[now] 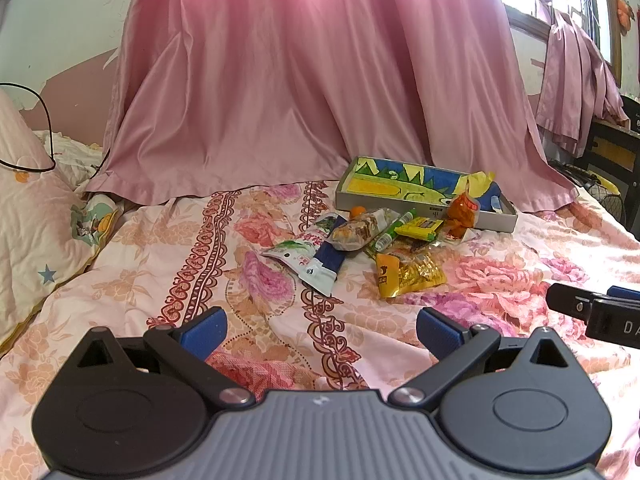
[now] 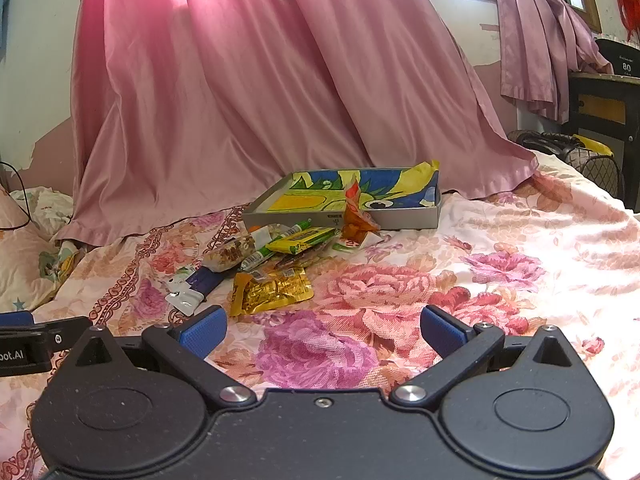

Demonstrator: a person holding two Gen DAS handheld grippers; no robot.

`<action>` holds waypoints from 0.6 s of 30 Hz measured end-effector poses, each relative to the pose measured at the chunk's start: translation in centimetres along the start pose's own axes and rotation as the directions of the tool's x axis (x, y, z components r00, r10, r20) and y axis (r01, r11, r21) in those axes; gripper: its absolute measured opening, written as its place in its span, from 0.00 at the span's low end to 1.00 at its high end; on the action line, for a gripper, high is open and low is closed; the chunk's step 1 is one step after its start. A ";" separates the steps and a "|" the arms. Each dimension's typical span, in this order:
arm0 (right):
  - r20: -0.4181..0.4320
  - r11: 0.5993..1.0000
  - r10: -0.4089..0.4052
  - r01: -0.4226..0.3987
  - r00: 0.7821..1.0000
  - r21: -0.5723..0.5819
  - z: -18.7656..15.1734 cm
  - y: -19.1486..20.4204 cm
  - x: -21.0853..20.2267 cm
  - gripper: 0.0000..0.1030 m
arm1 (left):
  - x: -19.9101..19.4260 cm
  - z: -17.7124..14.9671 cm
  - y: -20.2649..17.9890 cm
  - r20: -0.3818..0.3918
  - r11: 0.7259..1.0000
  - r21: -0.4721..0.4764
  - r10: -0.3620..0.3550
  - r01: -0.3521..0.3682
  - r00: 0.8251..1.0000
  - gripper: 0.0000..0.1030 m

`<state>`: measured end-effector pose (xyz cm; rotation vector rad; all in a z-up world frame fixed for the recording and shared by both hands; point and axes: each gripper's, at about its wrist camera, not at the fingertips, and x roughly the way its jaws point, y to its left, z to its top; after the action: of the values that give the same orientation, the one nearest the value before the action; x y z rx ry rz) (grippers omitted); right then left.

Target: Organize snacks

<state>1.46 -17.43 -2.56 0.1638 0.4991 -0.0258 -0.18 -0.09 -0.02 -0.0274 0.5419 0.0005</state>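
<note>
From the left wrist, the left claw (image 1: 322, 330) stands wide and empty over the flowered bedspread (image 1: 160, 264), its blue pads well apart and nothing between them. Ahead lies the heap of snacks (image 1: 376, 242): a white and blue packet (image 1: 316, 264) nearest on the left, a yellow foil packet (image 1: 410, 274) nearest on the right, a clear wrapped bar (image 1: 358, 232) and a thin green tube (image 1: 394, 228) piled behind them. Past the heap sits the shallow grey box (image 1: 408, 200) with a bright cartoon drawing on its floor, and an orange pouch (image 1: 464, 210) leans upright against its near wall. The tip of the other tool pokes in at the right edge. From the right wrist, the right claw (image 2: 322, 330) is likewise wide and holding nothing, low over the bedspread with the yellow foil packet (image 2: 272, 290) just ahead and to its left; the grey box (image 2: 400, 218) lies farther back, and apart from that drawing I can make out nothing inside it. A pink curtain (image 2: 240, 100) hangs down behind everything. I judge the sorting is at its start, with every snack outside the box. The next move likely calls for one claw to reach forward, come down over a near packet such as the yellow foil one, and pinch a thin crinkly edge without dragging its neighbours along.
</note>
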 end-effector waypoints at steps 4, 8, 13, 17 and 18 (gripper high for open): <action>-0.001 1.000 0.001 -0.001 1.000 0.000 0.2 -0.1 0.0 0.99 | 0.1 -0.5 0.1 -0.007 1.000 0.003 0.004 -0.004 1.000 1.00; -0.001 1.000 -0.002 0.002 1.000 -0.001 0.0 0.0 -0.1 0.99 | 0.3 -0.7 0.1 -0.018 1.000 0.012 0.015 -0.015 1.000 1.00; -0.004 1.000 -0.009 0.009 1.000 -0.004 0.0 0.1 -0.2 0.99 | 0.7 -0.3 -0.1 -0.040 0.999 0.027 0.033 -0.032 0.999 1.00; -0.004 1.000 -0.005 0.005 1.000 -0.006 0.0 0.2 -0.3 0.99 | 1.3 0.2 -0.2 -0.054 0.999 0.037 0.028 -0.026 0.998 1.00; -0.004 1.000 -0.003 0.003 1.000 -0.009 -0.1 0.2 -0.3 0.99 | 1.5 0.4 -0.2 -0.060 0.999 0.040 0.022 -0.019 0.998 1.00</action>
<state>1.20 -17.22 -2.45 0.1548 0.5037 -0.0258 1.30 -0.31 -0.39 0.0166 0.6024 0.0091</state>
